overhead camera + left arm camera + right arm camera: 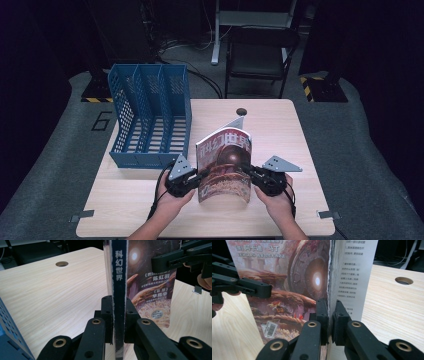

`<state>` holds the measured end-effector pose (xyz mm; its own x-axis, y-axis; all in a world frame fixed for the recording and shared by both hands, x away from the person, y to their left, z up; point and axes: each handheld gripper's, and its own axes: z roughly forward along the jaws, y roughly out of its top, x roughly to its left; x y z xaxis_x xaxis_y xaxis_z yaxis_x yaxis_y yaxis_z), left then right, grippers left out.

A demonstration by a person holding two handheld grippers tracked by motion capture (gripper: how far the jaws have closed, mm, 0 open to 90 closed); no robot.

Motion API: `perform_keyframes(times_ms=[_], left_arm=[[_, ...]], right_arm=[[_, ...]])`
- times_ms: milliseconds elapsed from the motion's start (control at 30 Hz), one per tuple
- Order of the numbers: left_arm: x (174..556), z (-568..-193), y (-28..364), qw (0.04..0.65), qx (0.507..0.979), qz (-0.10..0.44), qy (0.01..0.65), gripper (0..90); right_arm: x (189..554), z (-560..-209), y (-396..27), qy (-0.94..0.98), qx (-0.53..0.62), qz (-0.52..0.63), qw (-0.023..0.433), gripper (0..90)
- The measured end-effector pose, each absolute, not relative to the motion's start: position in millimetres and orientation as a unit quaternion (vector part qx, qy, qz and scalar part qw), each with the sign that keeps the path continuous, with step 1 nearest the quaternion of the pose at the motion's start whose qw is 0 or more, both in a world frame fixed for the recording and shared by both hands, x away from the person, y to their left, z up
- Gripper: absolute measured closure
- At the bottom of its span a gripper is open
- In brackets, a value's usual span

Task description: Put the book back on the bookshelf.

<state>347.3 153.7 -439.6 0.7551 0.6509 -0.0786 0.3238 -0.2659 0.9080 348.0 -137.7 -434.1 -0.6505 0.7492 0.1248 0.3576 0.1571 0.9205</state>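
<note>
Between your hands, a magazine (pixel 224 165) stands upright on the bench (pixel 280 130), both grippers' jaws clamped on its side edges, left gripper (pixel 204 173) at the spine, right gripper (pixel 248 170) opposite, seemingly steadied for the blue file rack (pixel 150 115) nearby.

Your magazine (pixel 225 162) stands upright on the table's near half, at about 5 o'clock from the table's middle, lower edge near the wood; the cover faces you, bowed outward between its two side edges. That cover is rust-brown and orange, a dark round structure with a white glow at its heart, white Chinese title across the top; a barcode sits low on it in the right gripper view. The spine (pixel 119 297) is dark blue with white characters, at the 9 o'clock edge; the page edges are at 3 o'clock. A text page (pixel 353 277), white with black print, shows behind the cover.
</note>
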Motion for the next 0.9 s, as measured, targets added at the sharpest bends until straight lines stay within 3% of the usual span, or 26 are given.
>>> perform_keyframes(times_ms=[367,900], left_arm=[[345.2,-439.8,157.3,0.523,0.777,0.137,0.322,83.0],[342.4,-439.7,158.6,0.519,0.787,0.110,0.313,81.1]], right_arm=[[348.8,-438.1,-146.4,0.738,0.376,0.541,0.146,71.4],[350.7,-451.6,-152.6,0.749,0.383,0.531,0.101,62.3]])
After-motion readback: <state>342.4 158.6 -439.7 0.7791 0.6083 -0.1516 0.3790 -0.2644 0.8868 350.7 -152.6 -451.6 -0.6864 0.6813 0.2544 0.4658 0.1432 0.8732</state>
